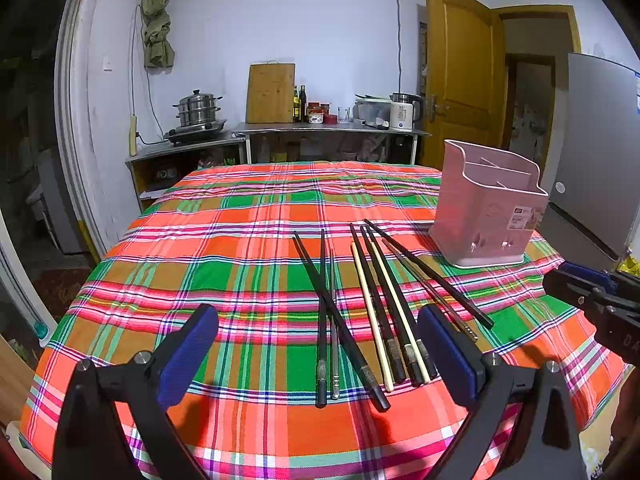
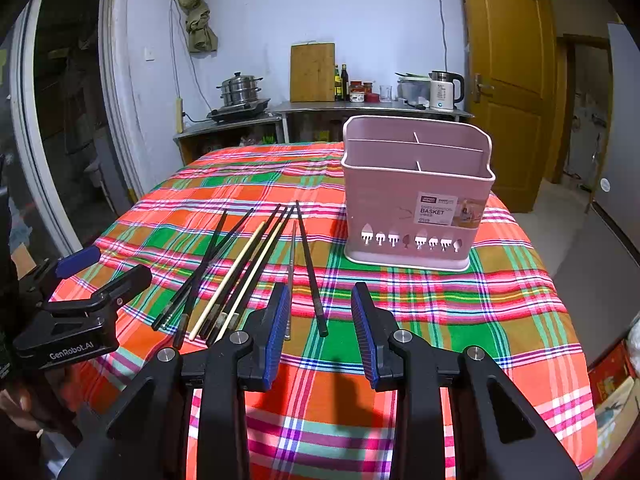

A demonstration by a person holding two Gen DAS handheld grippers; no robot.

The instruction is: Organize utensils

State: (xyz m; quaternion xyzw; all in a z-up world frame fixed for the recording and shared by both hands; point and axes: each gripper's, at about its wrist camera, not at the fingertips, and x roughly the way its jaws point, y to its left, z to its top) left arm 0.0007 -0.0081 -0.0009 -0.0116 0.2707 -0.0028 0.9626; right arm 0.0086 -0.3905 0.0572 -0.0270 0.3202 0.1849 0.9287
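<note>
Black and pale chopsticks (image 1: pixel 376 312) lie loose on the plaid cloth (image 1: pixel 248 264) beside the pink basket (image 2: pixel 416 208); thin, stiff, probably slippery, so pinch mid-shaft. Left gripper (image 1: pixel 318 352) and right gripper (image 2: pixel 320 332) both gape, holding nothing.

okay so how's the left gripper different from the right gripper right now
The left gripper is spread wide, with most of the chopsticks lying between its fingers; the right gripper is opened more narrowly, framing one black chopstick. The left one faces the chopstick bundle; the right one faces the pink basket. Both are open, holding nothing, with blue pads.
</note>
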